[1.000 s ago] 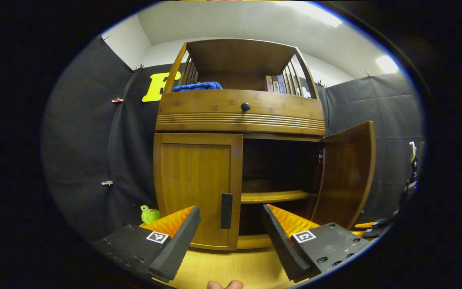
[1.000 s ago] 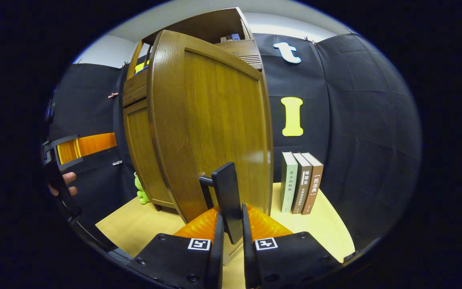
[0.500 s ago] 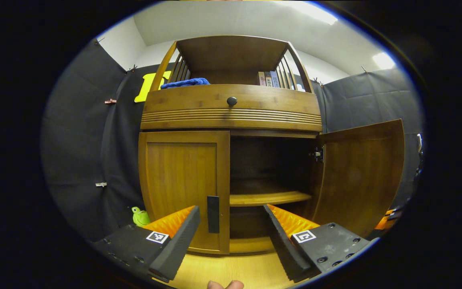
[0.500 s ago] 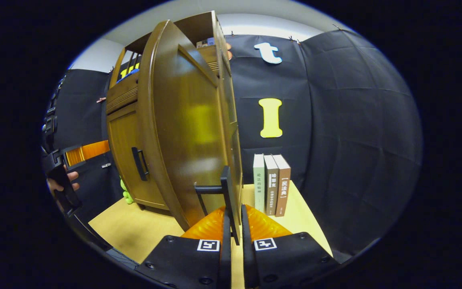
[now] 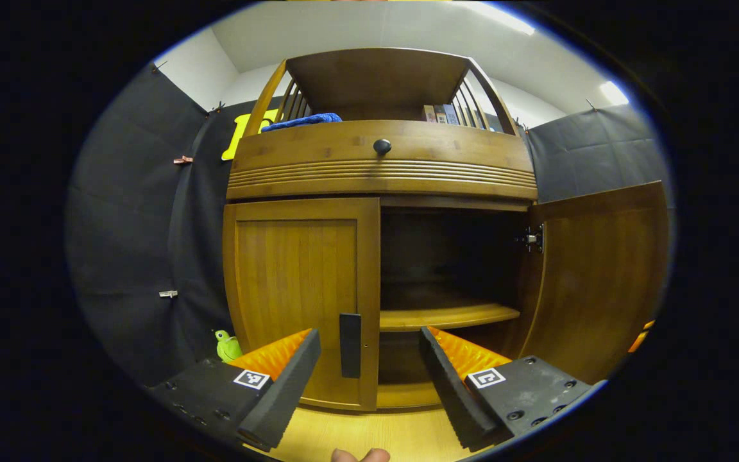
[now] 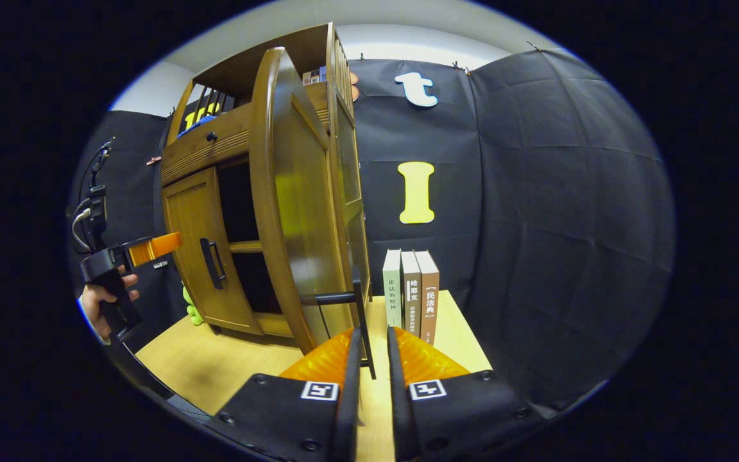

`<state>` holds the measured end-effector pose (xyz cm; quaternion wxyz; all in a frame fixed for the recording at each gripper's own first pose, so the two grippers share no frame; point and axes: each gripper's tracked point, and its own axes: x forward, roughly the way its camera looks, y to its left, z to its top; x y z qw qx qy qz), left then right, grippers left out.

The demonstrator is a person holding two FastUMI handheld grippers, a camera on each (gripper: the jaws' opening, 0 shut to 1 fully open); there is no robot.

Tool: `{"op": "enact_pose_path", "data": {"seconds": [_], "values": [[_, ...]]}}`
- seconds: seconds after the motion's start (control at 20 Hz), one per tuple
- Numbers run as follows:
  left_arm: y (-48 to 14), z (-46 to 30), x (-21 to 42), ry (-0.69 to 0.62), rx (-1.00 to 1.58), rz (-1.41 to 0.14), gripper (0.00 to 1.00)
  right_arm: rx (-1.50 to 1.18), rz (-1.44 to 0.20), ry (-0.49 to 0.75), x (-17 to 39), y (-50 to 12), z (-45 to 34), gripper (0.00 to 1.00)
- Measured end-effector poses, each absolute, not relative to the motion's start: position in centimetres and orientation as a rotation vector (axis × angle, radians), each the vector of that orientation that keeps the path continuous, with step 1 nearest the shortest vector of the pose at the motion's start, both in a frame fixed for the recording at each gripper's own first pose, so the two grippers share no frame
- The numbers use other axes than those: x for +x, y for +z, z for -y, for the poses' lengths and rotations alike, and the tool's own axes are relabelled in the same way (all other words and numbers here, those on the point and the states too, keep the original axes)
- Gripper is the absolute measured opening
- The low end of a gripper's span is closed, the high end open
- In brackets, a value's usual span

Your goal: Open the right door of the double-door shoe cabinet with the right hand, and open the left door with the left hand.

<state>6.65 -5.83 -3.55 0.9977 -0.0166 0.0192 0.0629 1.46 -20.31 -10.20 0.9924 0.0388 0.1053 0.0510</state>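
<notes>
Left door handle (image 5: 349,335) between wide left jaws; right handle (image 6: 362,321) between narrow right jaws.

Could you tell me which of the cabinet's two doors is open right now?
The right door, swung wide with its hinge exposed; the left door sits flush.

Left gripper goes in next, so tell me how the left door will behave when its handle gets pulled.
The left door looks like rigid wood, so it probably swings without flexing. Its black handle stands proud, likely easy to pinch. The hinged right door already stands open, suggesting similar light resistance.
</notes>
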Motion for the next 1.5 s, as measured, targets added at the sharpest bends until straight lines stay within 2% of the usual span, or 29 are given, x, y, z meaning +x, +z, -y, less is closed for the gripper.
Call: {"op": "enact_pose_path", "data": {"seconds": [0.05,0.2,0.3,0.55,0.65,0.75,0.8,0.85,0.9,1.0,1.1,1.15,1.2,1.3,1.5], "values": [[-3.8,5.8,7.0,0.125,-0.028,-0.043,0.95,0.052,-0.204,0.081,0.9,-10.1,21.0,0.31],[-5.0,5.5,7.9,0.122,-0.01,-0.048,0.95,0.002,-0.166,-0.016,-0.1,-9.2,23.0,1.0],[-5.9,5.2,8.8,0.117,-0.003,-0.053,0.95,0.027,-0.158,-0.055,-1.0,-8.8,23.5,0.97],[-9.5,4.1,11.2,0.119,0.009,-0.093,0.96,0.017,-0.161,-0.084,-3.5,-8.1,23.2,1.0],[-11.4,3.2,12.9,0.126,0.008,-0.12,0.94,0.032,-0.15,-0.096,-4.2,-7.4,23.0,0.98],[-12.7,2.4,14.6,0.137,0.005,-0.135,0.87,0.036,-0.144,-0.107,-4.4,-7.1,22.9,0.95],[-13.0,2.0,15.4,0.147,0.006,-0.137,0.81,0.028,-0.142,-0.112,-4.5,-7.0,22.8,0.98],[-13.1,1.7,16.1,0.152,0.001,-0.134,0.77,0.018,-0.145,-0.115,-4.7,-7.0,22.8,0.95],[-13.2,1.2,16.8,0.158,-0.006,-0.129,0.7,0.012,-0.15,-0.118,-5.0,-7.0,22.7,0.98],[-13.5,0.9,18.1,0.145,-0.022,-0.132,0.6,0.011,-0.155,-0.132,-5.4,-7.0,22.8,0.98],[-13.6,1.2,19.1,0.127,-0.018,-0.131,0.53,0.01,-0.156,-0.143,-5.7,-7.0,22.8,0.98],[-13.4,1.3,19.5,0.12,-0.013,-0.13,0.52,0.01,-0.157,-0.148,-5.9,-7.0,22.8,0.98],[-13.5,1.4,19.9,0.112,-0.011,-0.134,0.47,0.01,-0.156,-0.153,-6.1,-6.9,22.7,0.95],[-13.6,1.3,20.4,0.114,-0.023,-0.152,0.37,0.007,-0.156,-0.158,-6.6,-6.8,22.7,0.95],[-13.7,1.4,19.5,0.127,-0.028,-0.168,0.32,0.01,-0.144,-0.158,-7.4,-5.9,22.0,0.98]]}}
